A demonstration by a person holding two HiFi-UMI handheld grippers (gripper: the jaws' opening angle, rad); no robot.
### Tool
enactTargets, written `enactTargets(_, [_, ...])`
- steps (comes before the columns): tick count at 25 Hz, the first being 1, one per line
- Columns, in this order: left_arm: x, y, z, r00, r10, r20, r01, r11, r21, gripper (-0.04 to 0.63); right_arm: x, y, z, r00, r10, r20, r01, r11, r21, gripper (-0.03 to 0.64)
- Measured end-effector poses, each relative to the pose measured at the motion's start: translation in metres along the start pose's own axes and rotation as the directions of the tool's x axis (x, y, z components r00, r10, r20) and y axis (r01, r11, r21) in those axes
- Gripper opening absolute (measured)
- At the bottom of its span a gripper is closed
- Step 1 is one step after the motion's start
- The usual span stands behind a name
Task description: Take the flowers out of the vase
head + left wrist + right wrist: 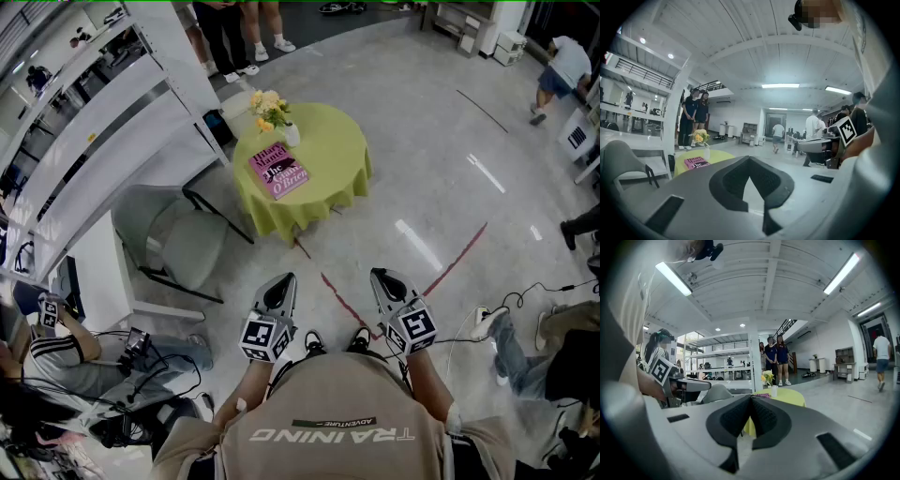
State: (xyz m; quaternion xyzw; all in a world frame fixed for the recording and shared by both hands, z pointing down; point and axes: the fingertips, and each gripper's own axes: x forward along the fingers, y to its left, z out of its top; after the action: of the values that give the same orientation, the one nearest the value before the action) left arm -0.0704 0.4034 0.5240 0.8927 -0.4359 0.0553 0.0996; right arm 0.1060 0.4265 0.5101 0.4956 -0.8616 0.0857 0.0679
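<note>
Round counter (323,169) far ahead: flowers (266,103) in vase (292,136).
My left tongs (285,280) and right tongs (382,276) are closed, empty.

Pink bk (278,172): "Hilary Mantel, The Giant O'Brien"; shirt (333,434): "TRAINING".

Glossy grey floor (422,169), white shelving (112,122), grey chair (183,239), ceiling strip lights (672,278).

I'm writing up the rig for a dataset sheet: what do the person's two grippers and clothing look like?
The left gripper and right gripper are matching light grey shells that taper to a point, lined with black ribbed pads. Each carries a white cube with black square markers at the hand end. The person wears a tan T-shirt with white lettering, and the forearms are unsleeved.
</note>
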Motion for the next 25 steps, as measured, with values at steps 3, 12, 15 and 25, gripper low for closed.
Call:
enactTargets(3, [0.004, -0.002, 0.0, 1.0, 0.001, -0.005, -0.001, 1.0, -0.002, 0.009, 0.0, -0.004, 0.002, 1.0, 0.005, 0.006, -0.005, 1.0, -0.001, 0.0])
enactTargets(12, [0.024, -0.019, -0.006, 1.0, 0.01, -0.02, -0.01, 1.0, -0.011, 0.011, -0.013, -0.028, -0.008, 1.0, -0.004, 0.001, 0.004, 1.0, 0.011, 0.0])
enactTargets(15, [0.028, -0.029, -0.007, 0.999, 0.026, -0.027, -0.027, 1.0, -0.008, 0.011, -0.019, -0.039, -0.017, 1.0, 0.011, -0.015, -0.011, 1.0, 0.017, 0.0])
enactTargets(25, [0.045, -0.048, -0.019, 0.994, 0.102, -0.046, -0.104, 0.994, -0.04, 0.009, -0.001, -0.071, -0.031, 0.995, 0.092, -0.043, -0.092, 0.996, 0.002, 0.002])
